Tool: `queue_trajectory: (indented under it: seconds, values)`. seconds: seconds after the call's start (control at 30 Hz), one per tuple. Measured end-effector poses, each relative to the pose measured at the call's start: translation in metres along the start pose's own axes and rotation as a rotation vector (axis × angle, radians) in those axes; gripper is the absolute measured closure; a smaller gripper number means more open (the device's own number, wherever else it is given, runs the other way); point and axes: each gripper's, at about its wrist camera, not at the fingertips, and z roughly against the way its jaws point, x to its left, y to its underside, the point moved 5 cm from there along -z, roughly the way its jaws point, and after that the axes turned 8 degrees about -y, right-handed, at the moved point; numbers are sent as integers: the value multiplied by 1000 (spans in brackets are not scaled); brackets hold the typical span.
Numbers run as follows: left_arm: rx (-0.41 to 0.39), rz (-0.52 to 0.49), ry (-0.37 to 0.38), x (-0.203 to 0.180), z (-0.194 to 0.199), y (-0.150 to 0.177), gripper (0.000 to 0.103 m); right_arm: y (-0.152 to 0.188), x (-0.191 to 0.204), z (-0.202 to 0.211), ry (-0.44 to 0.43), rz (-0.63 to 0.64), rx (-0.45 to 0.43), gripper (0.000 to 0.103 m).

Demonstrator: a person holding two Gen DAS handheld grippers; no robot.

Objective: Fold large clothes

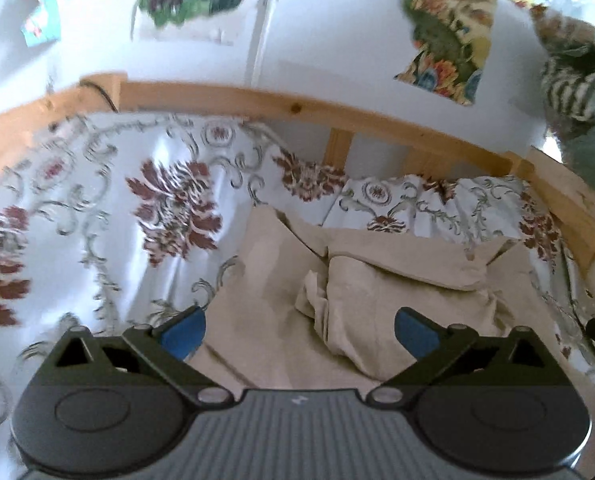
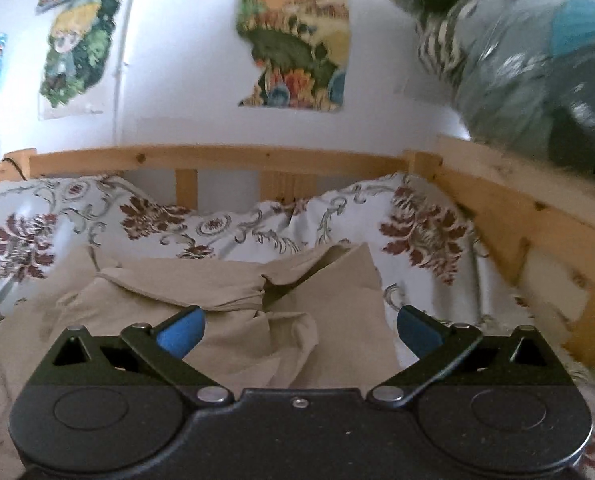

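A crumpled beige cloth garment [image 1: 377,292] lies on the floral-patterned bedsheet [image 1: 97,208]. The left gripper [image 1: 299,334] and right gripper [image 2: 299,330] are both spread wide, apparently holding nothing, just above it.

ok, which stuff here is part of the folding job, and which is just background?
Job: beige garment, left tool, right tool, both open.
Background: floral bedspread, wooden bed rail, wall pictures, striped fabric.

A large beige garment [image 1: 377,280] lies rumpled at the lower centre of the frame. Its layers overlap in loose folds, with flaps sticking up along the far edge.
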Motion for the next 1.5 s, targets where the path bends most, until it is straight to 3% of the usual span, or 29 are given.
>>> queue_trajectory:
  seconds: [0.2,0.33,0.43,0.53,0.63,0.77,0.9,1.07,1.13,1.17,1.23,1.37,1.43,1.5]
  values:
    - [-46,-73,-12,-3,59,22,1,-3,23,69,-42,114,-87,1]
    - [-75,-95,-28,3,87,55,1,1,46,95,-101,301,-78,1]
    - [-33,-144,-49,5,94,80,1,16,67,102,-224,458,28,1]
    - [41,-231,-58,-4,90,97,1,45,87,99,-364,593,187,1]
    - [101,-331,-48,-21,83,110,1,74,110,90,-448,720,336,1]
    - [158,-449,-52,-33,72,132,1,114,132,78,-515,862,503,6]
    - [213,-505,-35,-40,62,146,1,140,139,69,-529,939,580,9]
    - [242,-535,4,-45,56,152,1,157,143,66,-538,995,584,12]
    - [243,-557,41,-49,58,154,1,153,143,65,-539,985,557,19]
    - [239,-573,62,-52,60,156,1,150,142,65,-535,972,539,28]
    - [222,-618,95,-60,66,159,1,144,140,67,-538,951,511,30]
    - [164,-724,110,-74,75,169,1,121,135,79,-556,885,398,54]
    - [141,-767,76,-80,73,174,1,108,129,82,-538,820,337,62]
    - [114,-793,22,-83,67,176,1,96,123,83,-524,759,291,78]
